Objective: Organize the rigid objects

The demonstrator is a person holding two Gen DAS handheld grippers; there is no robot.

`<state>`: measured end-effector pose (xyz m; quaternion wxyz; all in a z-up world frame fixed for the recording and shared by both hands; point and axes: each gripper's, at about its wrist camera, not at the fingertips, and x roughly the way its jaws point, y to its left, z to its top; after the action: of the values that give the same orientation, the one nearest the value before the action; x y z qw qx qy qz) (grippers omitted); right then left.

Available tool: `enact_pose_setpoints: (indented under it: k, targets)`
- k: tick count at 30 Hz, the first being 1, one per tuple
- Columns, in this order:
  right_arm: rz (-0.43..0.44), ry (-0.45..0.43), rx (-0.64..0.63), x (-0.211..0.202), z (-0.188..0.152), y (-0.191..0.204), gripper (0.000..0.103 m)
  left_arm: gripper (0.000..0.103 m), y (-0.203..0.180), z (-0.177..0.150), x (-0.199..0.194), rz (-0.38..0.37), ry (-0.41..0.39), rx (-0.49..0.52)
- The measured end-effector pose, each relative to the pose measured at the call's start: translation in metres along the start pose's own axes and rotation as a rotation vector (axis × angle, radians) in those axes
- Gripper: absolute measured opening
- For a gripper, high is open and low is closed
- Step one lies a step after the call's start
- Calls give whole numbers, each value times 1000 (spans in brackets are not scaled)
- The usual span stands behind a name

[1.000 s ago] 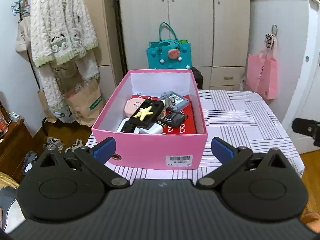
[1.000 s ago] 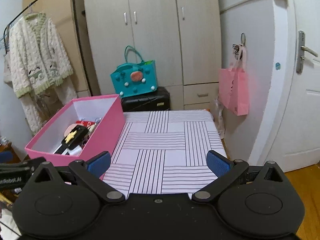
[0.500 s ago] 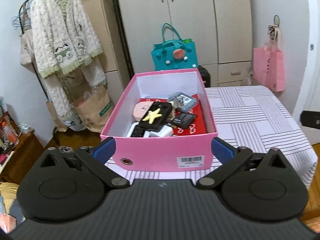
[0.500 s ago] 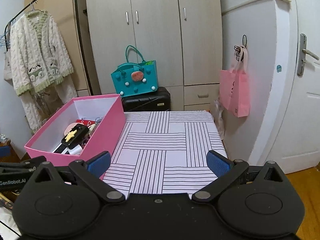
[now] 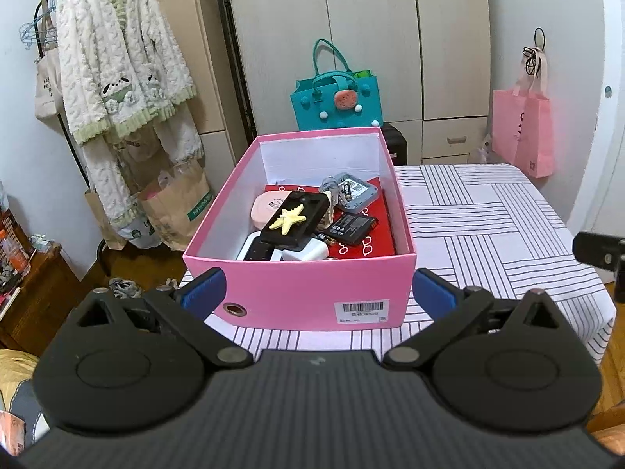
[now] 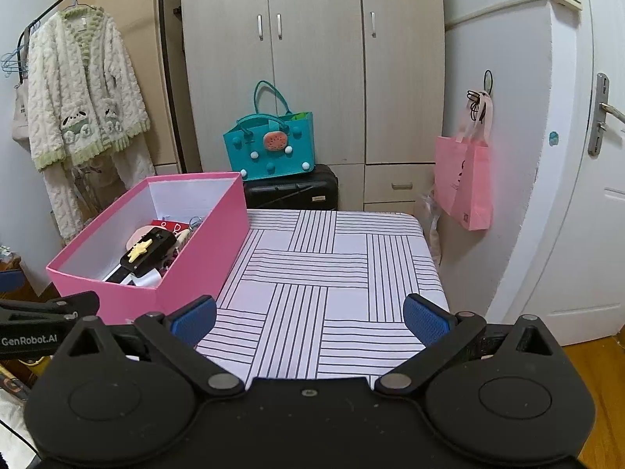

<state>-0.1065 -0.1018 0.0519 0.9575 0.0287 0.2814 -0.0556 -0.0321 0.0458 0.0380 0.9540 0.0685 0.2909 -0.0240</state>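
Left gripper, jaws spread wide and holding nothing, is held level just short of the pink box, whose near wall fills the gap between the blue pads; this stance looks down into the open top, so it suits either reaching in or drawing back. Right gripper, likewise wide open and empty, faces the striped cloth ahead of it, with the box ahead and to its left; the cloth in front of it lies bare, a free surface on which things could be set out. Inside the box, nearest the left gripper, a white block and a dark strip lie against the near wall; resting on them, tilted, is a black case bearing a yellow starfish. Beyond it lie a pink compact, a black battery and a grey pouch, all on a red card that covers the floor. The rigid things thus lie heaped together in the box, none on the cloth: a state that fits things gathered in as well as things waiting to be sorted out. Farther off stand a teal bag and a wardrobe.
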Motion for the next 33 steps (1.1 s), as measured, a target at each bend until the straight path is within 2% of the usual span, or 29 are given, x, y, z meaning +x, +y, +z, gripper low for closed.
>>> enact_pose_setpoints:
  k: [7,33]
  targets:
    - [-2,2,0,1,1,-3,103,103,0,0,1,18,-2,-7]
    - [-21,-1,-11,-1,-5,-3,103,103,2,-3,0,-7,6,-46]
